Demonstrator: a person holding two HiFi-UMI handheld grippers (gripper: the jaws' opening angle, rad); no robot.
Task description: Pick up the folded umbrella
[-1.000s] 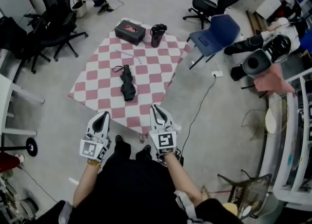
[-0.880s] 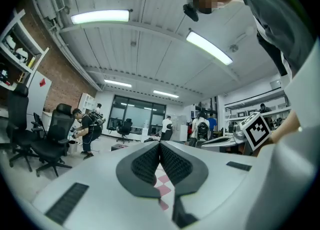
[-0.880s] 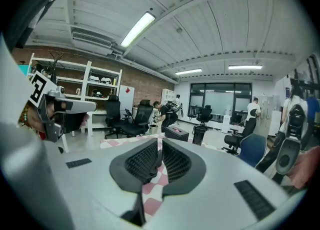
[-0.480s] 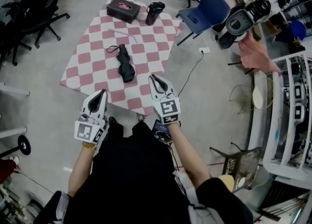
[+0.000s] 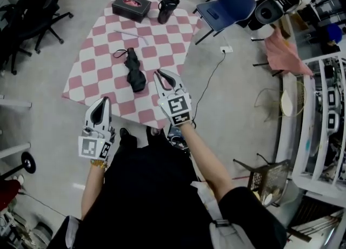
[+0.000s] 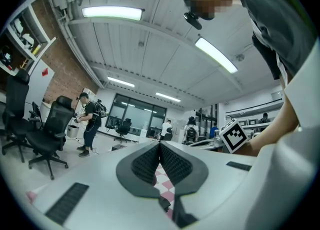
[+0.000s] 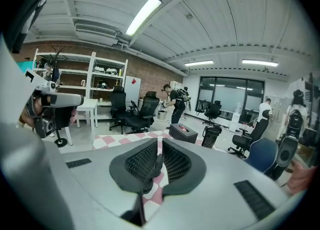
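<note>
The pink-and-white checkered mat spreads over the floor in front of the person, and the folded umbrella lies near its middle, black, lengthwise away from the person, with its wrist strap looped out at the far end. A black box and a dark jug stand well apart at the far edge, so nothing crowds the pick. The right gripper hangs just beside the umbrella's near end, tilted down a little; the left gripper sits further back, off the mat's near edge. Both have their jaws pressed together with nothing between them. To do this well, the right jaws probably need to spread before dropping, straddle the bundle across its narrow width around mid-length, then close firmly, since loose fabric may slip or sag.
</note>
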